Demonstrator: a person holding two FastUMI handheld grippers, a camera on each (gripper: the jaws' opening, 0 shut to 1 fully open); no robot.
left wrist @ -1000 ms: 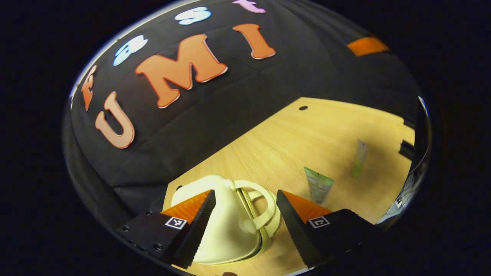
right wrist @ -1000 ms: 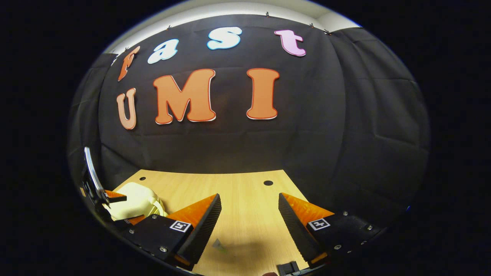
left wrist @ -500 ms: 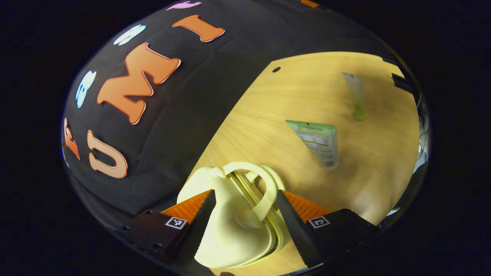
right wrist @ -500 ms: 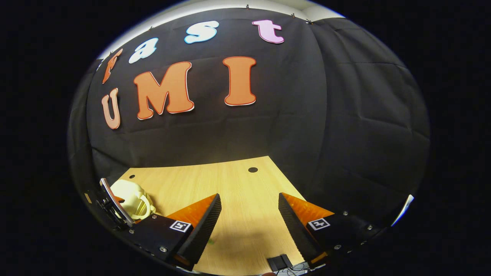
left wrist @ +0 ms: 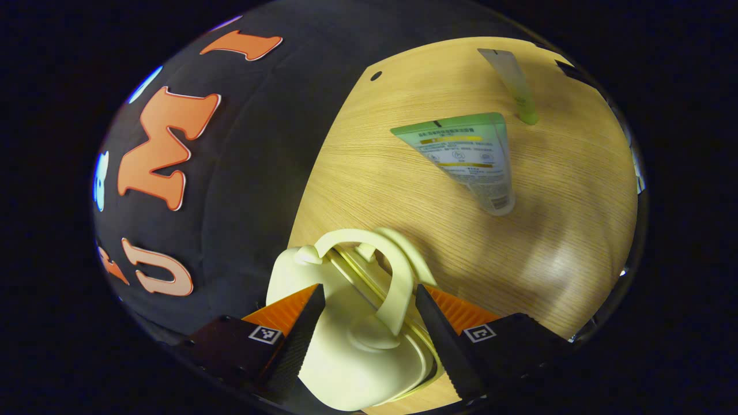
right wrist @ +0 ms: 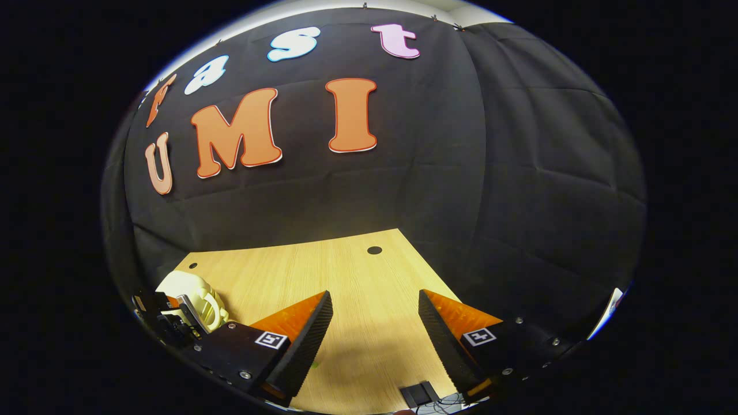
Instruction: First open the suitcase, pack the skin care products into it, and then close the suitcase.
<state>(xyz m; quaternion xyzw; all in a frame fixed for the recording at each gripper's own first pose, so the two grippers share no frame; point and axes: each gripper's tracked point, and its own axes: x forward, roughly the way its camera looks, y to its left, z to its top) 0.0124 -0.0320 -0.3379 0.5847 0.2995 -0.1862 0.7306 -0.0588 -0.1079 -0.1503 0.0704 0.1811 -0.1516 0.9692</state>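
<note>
I've got my left gripper (left wrist: 369, 323) spread wide around the shut suitcase (left wrist: 357, 340) at its handle end to open it, tubes (left wrist: 470, 155) waiting on the table (left wrist: 392, 190), right gripper (right wrist: 375, 334) idle, open.

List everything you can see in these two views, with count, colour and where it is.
suitcase: one, cream, closed, on the table between the left gripper's fingers; whether they touch it is unclear
wide tube: one, green and white, lying on the table beyond the suitcase
thin tube: one, clear with green cap, farther out on the table
table: one, light wood, with small holes
left gripper: open, astride the suitcase
right gripper: open, over bare table, holding nothing
</note>
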